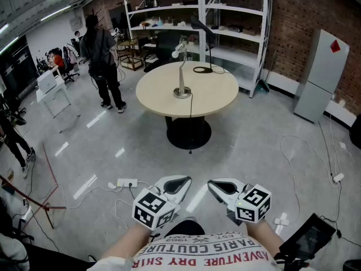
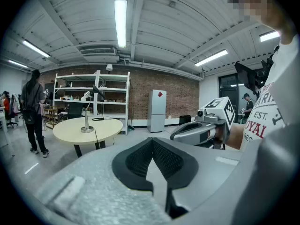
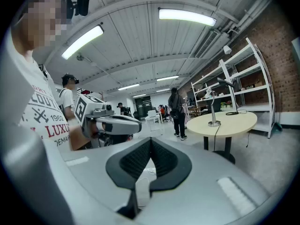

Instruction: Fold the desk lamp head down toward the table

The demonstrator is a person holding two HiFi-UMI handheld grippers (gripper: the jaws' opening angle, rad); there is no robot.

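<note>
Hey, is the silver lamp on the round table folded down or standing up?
Standing up, not folded: the silver lamp has its stem rising straight from its base on the table, with its head high above the tabletop.

Left tool (image 1: 178, 182) and right tool (image 1: 218, 186), side by side, jaws together and empty, point slightly downward.

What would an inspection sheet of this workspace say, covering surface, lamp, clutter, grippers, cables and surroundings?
Surface: round table, beige top.
Job's things: silver desk lamp stands near the middle, stem upright, head not folded down.
Clutter: black lamp at the far edge.
Grippers: left gripper and right gripper both shut, empty, well short of the table.
Cables: lamp cord hangs over the near edge; power strip on the floor.
Surroundings: white shelving, brick wall, grey cabinet, standing person.
</note>
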